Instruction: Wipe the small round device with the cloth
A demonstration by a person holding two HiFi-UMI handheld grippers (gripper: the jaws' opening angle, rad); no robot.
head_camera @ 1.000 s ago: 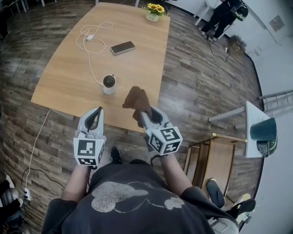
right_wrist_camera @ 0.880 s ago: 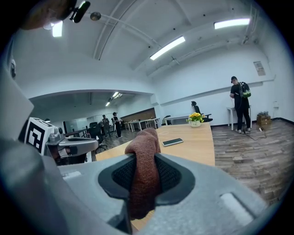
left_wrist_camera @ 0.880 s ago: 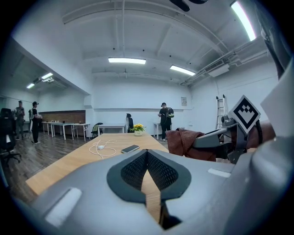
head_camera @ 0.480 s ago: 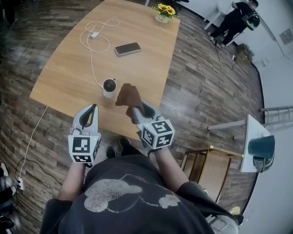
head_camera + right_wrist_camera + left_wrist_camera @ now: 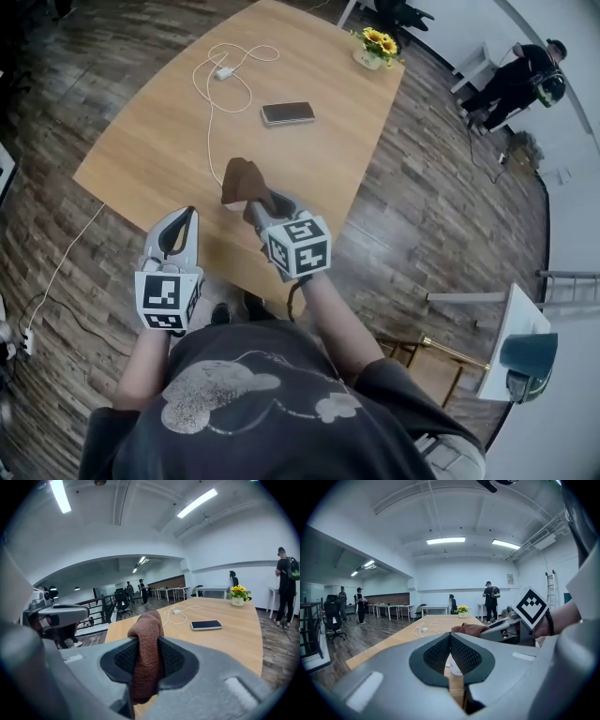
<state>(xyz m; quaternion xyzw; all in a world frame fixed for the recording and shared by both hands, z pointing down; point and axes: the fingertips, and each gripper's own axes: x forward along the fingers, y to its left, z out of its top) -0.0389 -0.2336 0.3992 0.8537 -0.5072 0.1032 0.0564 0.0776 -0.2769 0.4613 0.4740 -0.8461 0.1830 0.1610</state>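
Your left gripper is nearest, at 8 o'clock of the cloth, its jaws closed tip to tip on nothing. Only the left gripper view finds the small round device. It shows as a sliver of white body on the counter, seen through the gap below the meeting tips. You cannot tell from that which way it faces. In the head view the brown cloth covers that spot. Your right gripper has its jaws clamped on the cloth. In the right gripper view the bunch runs 6 to 12 o'clock between them, its top folded over above the pads. From above it points toward 11 o'clock. Farther up the counter lie a white cable with its plug at 11 o'clock, a phone at 1 o'clock, and a flower pot at the far edge.
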